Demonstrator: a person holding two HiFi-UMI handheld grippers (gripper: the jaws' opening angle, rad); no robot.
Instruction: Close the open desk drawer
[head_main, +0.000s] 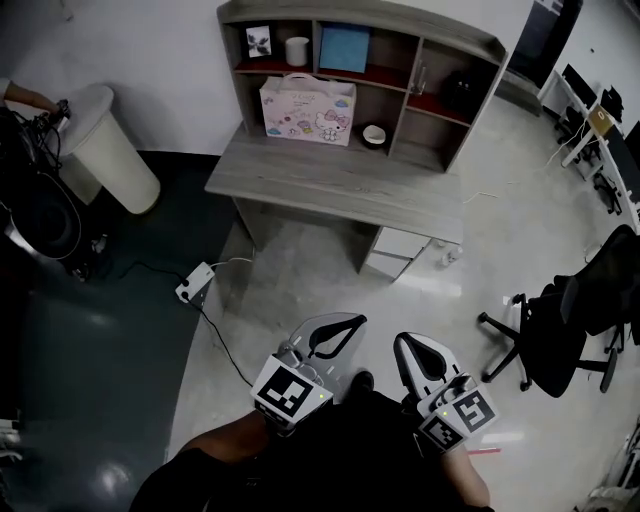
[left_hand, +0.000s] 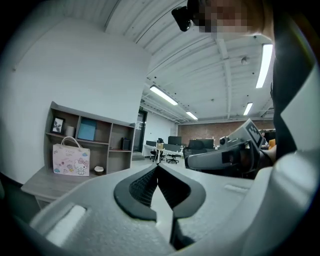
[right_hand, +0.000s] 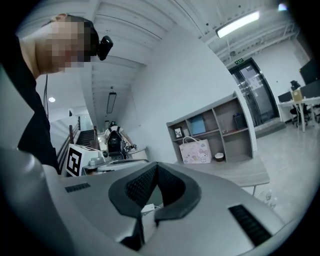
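A: Where were the two grippers?

B: Nearest of all, at the near edge of the head view. The left gripper (head_main: 335, 333) sat just left of the right gripper (head_main: 415, 355), both pointing out over the pale floor (head_main: 300, 260) toward the far desk.

A: And their fingers?

B: Pressed together on both. In the left gripper view the dark pads (left_hand: 142, 186) met at the tip with nothing between them. The right gripper view showed its pads (right_hand: 142, 187) the same way, tips meeting and pinching nothing.

A: So where was the drawer relative to those fingers?

B: Well apart from them, farther off and more in line with the right gripper. The drawer (head_main: 400, 243) showed as a white front under the right end of the grey desk (head_main: 330, 180), with open floor between it and the fingertips. Neither gripper touched it. How far out it stood I couldn't tell.

A: Anything else along the way?

B: A white power strip (head_main: 195, 282) lay on the floor to the left, nearer than the desk, and a black office chair (head_main: 565, 320) stood to the right. Farther back, a pink bag (head_main: 307, 108) stood upright on the desktop against the shelving (head_main: 400, 60). A white bin (head_main: 110, 150) stood at the far left.
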